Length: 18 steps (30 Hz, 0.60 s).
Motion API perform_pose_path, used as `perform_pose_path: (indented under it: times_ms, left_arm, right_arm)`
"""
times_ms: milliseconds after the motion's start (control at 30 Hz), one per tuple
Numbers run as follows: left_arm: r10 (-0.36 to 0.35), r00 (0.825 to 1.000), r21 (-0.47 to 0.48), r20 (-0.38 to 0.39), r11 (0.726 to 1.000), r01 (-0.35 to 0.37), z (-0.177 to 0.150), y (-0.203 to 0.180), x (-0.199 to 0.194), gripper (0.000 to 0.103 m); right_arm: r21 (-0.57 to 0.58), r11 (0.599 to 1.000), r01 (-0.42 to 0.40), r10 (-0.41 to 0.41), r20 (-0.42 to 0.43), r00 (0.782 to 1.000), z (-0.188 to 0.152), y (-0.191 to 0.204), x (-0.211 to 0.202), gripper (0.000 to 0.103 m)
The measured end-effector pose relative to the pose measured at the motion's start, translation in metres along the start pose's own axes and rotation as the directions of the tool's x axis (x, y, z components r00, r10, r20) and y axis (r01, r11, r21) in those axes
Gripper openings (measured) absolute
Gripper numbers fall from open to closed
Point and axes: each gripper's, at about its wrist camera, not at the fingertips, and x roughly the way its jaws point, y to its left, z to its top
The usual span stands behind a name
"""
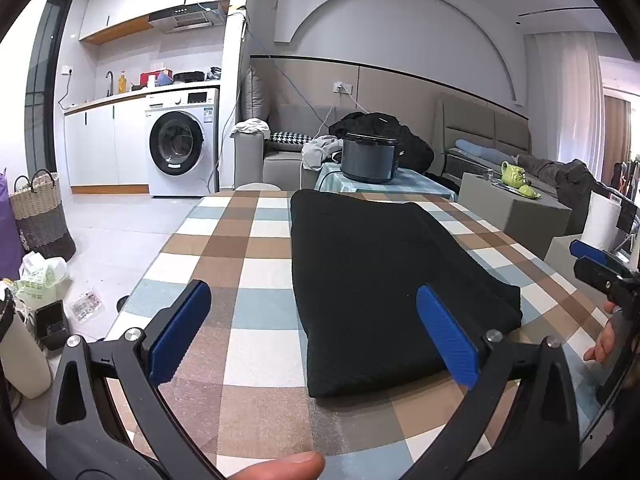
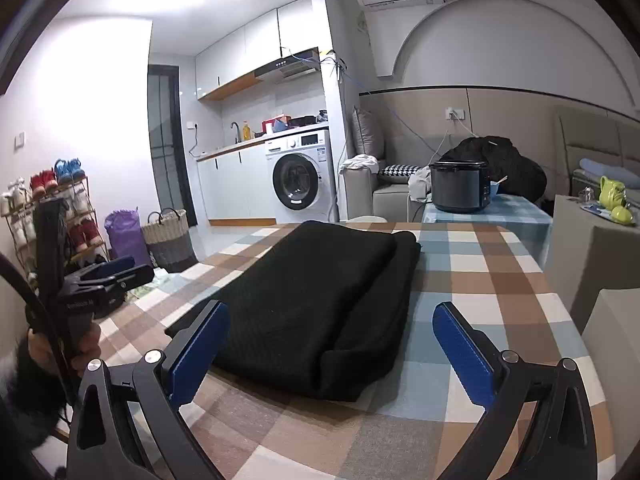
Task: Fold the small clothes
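A black knitted garment (image 1: 380, 276) lies folded into a long rectangle on the checked tablecloth (image 1: 248, 240). It also shows in the right wrist view (image 2: 316, 300), with a folded layer on top. My left gripper (image 1: 314, 296) is open and empty, held above the table near the garment's near left edge. My right gripper (image 2: 332, 316) is open and empty, held over the garment's near end. Each gripper shows at the side of the other's view: the right gripper (image 1: 596, 264) and the left gripper (image 2: 116, 272).
A dark rice cooker (image 1: 370, 156) stands on a small table beyond the far edge. A grey box (image 1: 516, 208) with green teaware stands to the right. A woven basket (image 1: 40, 212) and clutter sit on the floor at left. A shoe rack (image 2: 52, 208) stands by the wall.
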Motion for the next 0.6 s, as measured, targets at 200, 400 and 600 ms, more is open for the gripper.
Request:
perform_pose_path:
  times_ms: [200, 400, 600]
  left_arm:
    - [-0.006, 1.0, 0.01, 0.001, 1.0, 0.006, -0.0041, -0.001, 0.0024, 0.103]
    - [-0.007, 1.0, 0.009, 0.006, 1.0, 0.007, -0.0065, -0.0014, 0.0031, 0.103]
    - [-0.007, 1.0, 0.01, 0.007, 1.0, 0.006, -0.006, -0.0023, 0.0031, 0.103]
  right_arm:
    - [-0.015, 1.0, 0.002, -0.002, 0.01, 1.0, -0.0026, 0.0026, -0.0003, 0.103]
    - [-0.032, 0.999, 0.003, -0.003, 0.021, 1.0, -0.0027, 0.0049, -0.0012, 0.103]
    - [-0.058, 0.998, -0.001, 0.002, 0.017, 1.0, -0.0036, 0.0098, -0.0001, 0.103]
